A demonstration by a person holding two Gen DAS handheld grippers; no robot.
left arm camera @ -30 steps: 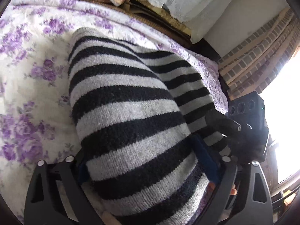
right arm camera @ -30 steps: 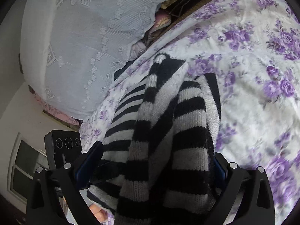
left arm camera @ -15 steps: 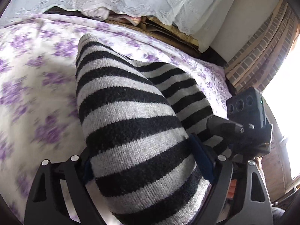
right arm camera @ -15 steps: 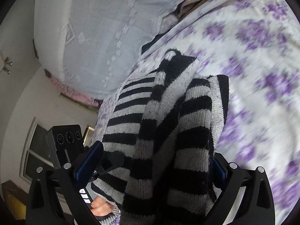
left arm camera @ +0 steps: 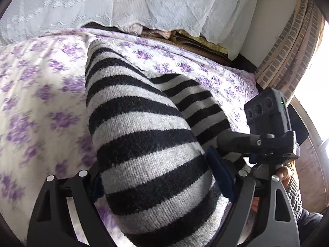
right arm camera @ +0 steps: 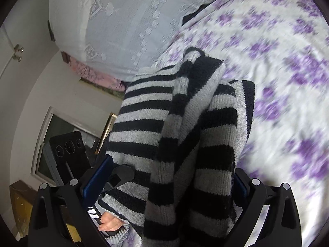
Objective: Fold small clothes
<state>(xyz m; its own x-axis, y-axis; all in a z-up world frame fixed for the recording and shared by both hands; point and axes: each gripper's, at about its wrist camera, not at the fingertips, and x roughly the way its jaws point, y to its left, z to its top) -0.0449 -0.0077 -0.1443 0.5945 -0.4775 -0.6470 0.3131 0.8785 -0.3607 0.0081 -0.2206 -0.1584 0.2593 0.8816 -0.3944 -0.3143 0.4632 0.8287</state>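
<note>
Fold in progress: black-and-grey striped knitted sweater (left arm camera: 144,140) lifted above purple-flowered white bedsheet (left arm camera: 41,82), far end trailing on it. Left gripper (left arm camera: 160,183) and right gripper (right arm camera: 170,183) each clamp bunched knit. Next move, likely: carry held edge over, lay flat, let go.

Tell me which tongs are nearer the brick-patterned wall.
Right. The right tongs lie between the left tongs and the brick-patterned wall; both grip the striped sweater.

You have one striped sweater (left arm camera: 144,144), two grippers, left (left arm camera: 162,185) and right (right arm camera: 170,183), one floral bed (left arm camera: 41,94), and one lace curtain (left arm camera: 144,2).
</note>
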